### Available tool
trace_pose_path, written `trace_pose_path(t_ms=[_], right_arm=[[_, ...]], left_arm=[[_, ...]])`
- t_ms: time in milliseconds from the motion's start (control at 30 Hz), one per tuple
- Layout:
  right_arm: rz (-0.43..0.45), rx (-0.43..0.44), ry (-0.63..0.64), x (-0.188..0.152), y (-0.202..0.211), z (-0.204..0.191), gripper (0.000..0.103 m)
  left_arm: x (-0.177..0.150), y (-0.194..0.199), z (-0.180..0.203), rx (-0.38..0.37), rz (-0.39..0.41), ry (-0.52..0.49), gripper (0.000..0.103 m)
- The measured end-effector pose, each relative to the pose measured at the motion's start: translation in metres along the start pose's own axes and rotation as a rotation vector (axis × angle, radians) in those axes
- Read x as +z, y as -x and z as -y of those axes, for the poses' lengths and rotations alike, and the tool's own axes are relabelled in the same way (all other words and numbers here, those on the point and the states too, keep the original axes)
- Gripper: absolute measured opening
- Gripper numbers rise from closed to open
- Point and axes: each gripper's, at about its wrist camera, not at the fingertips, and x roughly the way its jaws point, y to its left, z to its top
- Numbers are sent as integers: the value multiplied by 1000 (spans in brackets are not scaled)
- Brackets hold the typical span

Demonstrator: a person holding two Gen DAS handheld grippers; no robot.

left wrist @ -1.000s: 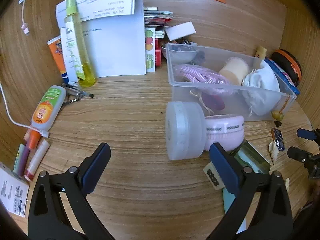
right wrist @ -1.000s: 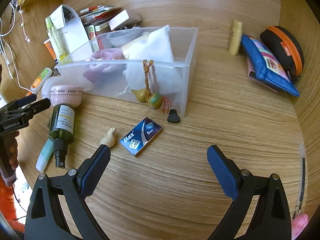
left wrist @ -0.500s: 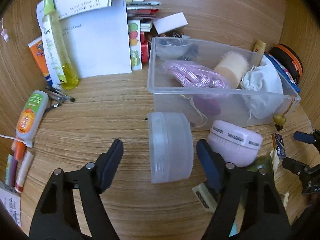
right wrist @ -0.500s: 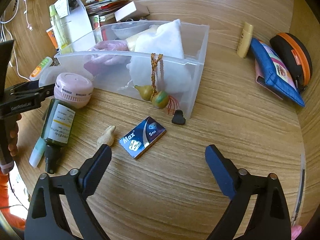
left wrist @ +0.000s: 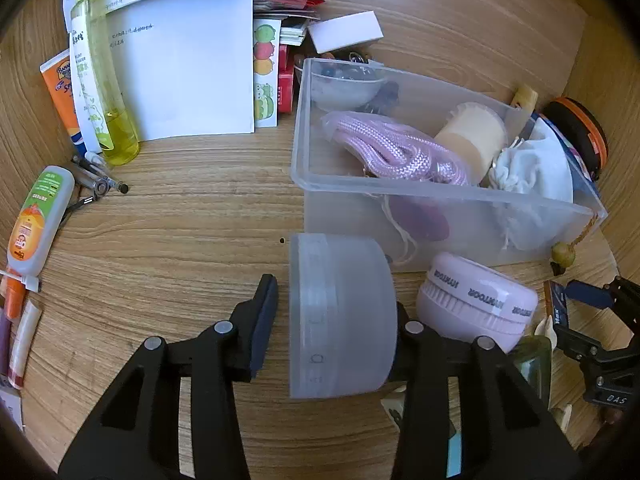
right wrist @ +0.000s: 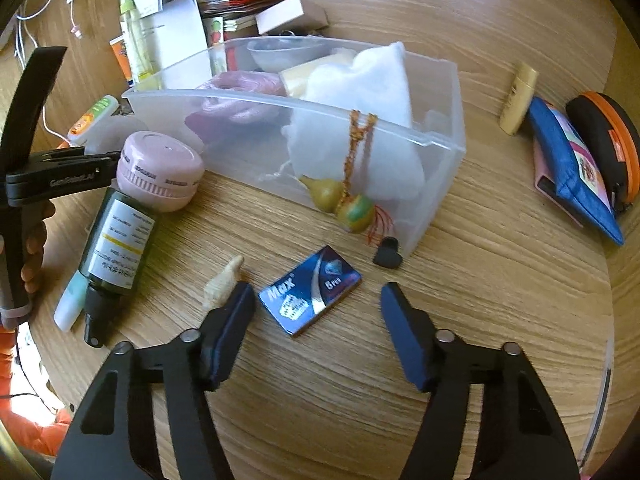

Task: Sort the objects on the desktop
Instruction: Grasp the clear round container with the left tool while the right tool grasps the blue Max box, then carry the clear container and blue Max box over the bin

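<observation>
Left claw (left wrist: 334, 320): jaws have just been closing and stand narrow around the frosted round container (left wrist: 340, 316); the right pad sits against its far end, the left pad just beside its near end with a thin gap showing, so no firm grip can be told.
Right claw (right wrist: 316, 328): jaws have just been closing, now half-wide, hovering astride the blue Max box (right wrist: 310, 290) without touching it.
Frosted round container: lies on its side on the desk (left wrist: 180, 240), just before the clear bin (left wrist: 440, 196); its round axis runs left to right, flat ends facing the two pads.
Blue Max box: lies flat on the desk in front of the bin's near corner; long axis runs diagonally, from lower left to upper right in the right wrist view.
Beside the container: pink round jar (left wrist: 476, 308), touching or nearly touching its right side, with the right finger squeezed between them.
Beside the box: pale shell-like piece (right wrist: 224, 282) by the left pad, small black heart (right wrist: 386, 254) to the upper right, dark green bottle (right wrist: 116, 248) lying further left.
Inside the bin: pink rope (left wrist: 396, 152), cream roll (left wrist: 472, 136), white cloth pouch (left wrist: 528, 172).
Far left: yellow-green spray bottle (left wrist: 102, 80) upright against papers.
</observation>
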Motion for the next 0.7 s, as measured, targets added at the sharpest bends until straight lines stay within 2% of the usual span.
trace_pose_path(t_ms=[167, 233, 367, 567, 700], right_arm=[[9, 4, 3, 1, 1, -3, 35], [13, 4, 3, 1, 2, -3, 31], [17, 0, -15, 0, 2, -1, 27], [54, 3, -42, -3, 15, 3, 27], [78, 4, -55, -3, 26, 5, 27]], left_arm=[[-2, 1, -7, -7, 8, 36, 31], [-3, 3, -11, -2, 23, 58, 30], [-2, 9, -15, 3, 50, 72, 29], [-4, 22, -18, 21, 94, 75, 29], [-7, 30, -23, 5, 109, 95, 29]])
